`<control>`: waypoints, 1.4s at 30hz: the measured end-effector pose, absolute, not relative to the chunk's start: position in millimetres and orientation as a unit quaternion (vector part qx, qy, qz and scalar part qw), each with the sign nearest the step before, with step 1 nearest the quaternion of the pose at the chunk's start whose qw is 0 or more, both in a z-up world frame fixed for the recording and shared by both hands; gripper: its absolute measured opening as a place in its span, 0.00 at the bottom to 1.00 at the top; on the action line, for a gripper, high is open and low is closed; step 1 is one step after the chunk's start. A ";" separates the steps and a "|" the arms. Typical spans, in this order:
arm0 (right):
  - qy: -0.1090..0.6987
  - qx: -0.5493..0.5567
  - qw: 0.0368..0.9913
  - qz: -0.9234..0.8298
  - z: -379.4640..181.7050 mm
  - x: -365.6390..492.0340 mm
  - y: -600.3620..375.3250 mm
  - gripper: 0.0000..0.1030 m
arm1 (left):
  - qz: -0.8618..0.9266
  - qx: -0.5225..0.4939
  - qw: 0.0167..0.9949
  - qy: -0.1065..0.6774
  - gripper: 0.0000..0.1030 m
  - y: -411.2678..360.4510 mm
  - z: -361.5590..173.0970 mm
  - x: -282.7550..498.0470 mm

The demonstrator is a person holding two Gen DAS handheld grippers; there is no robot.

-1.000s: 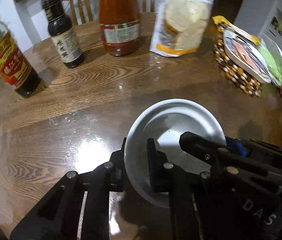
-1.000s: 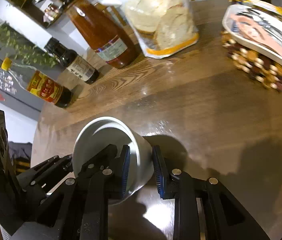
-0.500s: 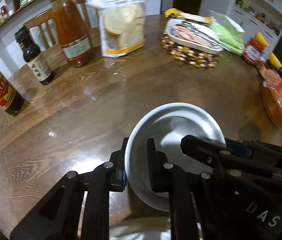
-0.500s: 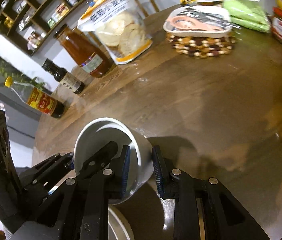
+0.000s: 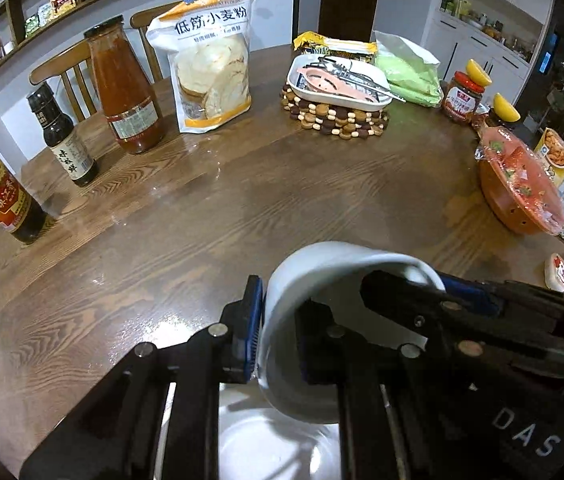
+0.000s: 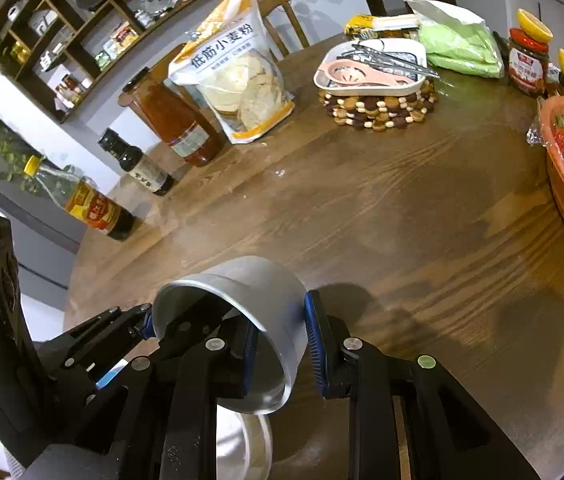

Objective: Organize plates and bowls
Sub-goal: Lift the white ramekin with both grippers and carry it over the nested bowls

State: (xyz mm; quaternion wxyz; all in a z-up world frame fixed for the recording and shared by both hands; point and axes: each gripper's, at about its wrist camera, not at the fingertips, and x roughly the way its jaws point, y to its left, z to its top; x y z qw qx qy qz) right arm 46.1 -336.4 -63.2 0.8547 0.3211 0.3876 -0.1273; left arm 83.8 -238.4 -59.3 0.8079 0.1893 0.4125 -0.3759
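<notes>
Both claws are lifting the white bowl (image 5: 346, 276) off the surface (image 5: 201, 216) vs earlier, lower center frame; left claw (image 5: 277, 328) & right claw (image 6: 282, 344) are clenching opposite rim walls. Probably stiff, slippery, fragile — grip the rim firmly.

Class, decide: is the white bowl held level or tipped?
Tipped. The white bowl shows its mouth sideways, rim pinched by the left hand-held gripper and right hand-held gripper.
</notes>
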 end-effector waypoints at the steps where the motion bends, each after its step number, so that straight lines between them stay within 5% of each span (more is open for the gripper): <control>1: 0.389 0.318 0.856 -0.127 -63.7 47.8 -336.2 0.26 | -0.375 0.189 0.809 0.412 0.12 -236.8 -58.2 83.1; 21: 0.399 0.296 0.862 -0.099 -56.7 79.6 -340.7 0.26 | -0.351 0.160 0.818 0.427 0.11 -236.9 -61.3 113.1; 42: 0.371 0.279 0.885 -0.052 -14.5 28.5 -299.2 0.26 | -0.322 0.153 0.858 0.370 0.12 -191.3 -11.9 58.8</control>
